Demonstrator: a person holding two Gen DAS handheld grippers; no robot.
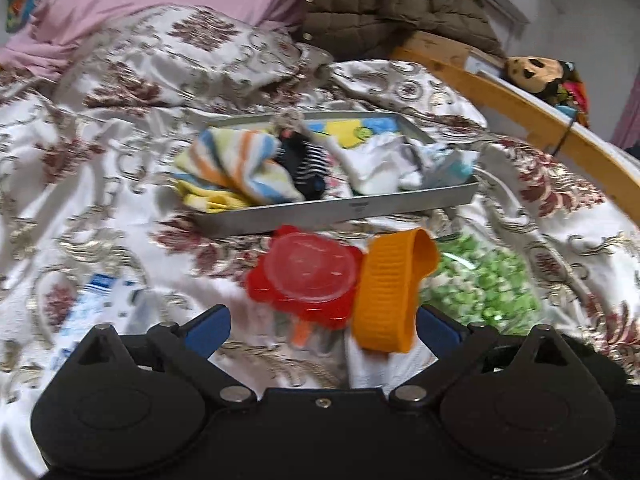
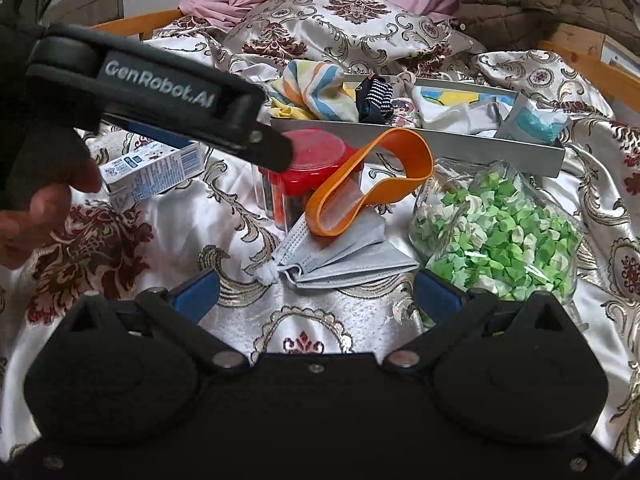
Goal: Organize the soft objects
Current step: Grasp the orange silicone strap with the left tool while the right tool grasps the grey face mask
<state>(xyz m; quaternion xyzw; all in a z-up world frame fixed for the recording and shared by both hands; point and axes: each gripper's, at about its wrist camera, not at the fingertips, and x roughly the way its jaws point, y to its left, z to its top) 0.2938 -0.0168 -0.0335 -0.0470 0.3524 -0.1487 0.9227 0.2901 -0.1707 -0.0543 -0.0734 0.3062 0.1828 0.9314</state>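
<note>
A grey face mask (image 2: 340, 252) lies folded on the patterned bedspread, just ahead of my right gripper (image 2: 316, 294), which is open and apart from it. An orange elastic band (image 2: 400, 152) loops over the mask and leans on a red-lidded clear jar (image 2: 316, 156). In the left wrist view my left gripper (image 1: 322, 328) is open, with the jar (image 1: 308, 272) and the band (image 1: 388, 292) just beyond its blue fingers (image 1: 208, 328). Behind them a grey tray (image 1: 320, 212) holds a striped cloth (image 1: 240, 164), a dark striped sock (image 1: 308, 168) and white socks (image 1: 372, 168).
A clear bag of green and white paper stars (image 2: 500, 240) lies at the right. A blue and white carton (image 2: 156, 172) lies at the left, under the left tool's black housing (image 2: 160, 96) and a hand (image 2: 32, 208). A wooden bed rail (image 1: 520, 108), pillow and brown jacket stand behind.
</note>
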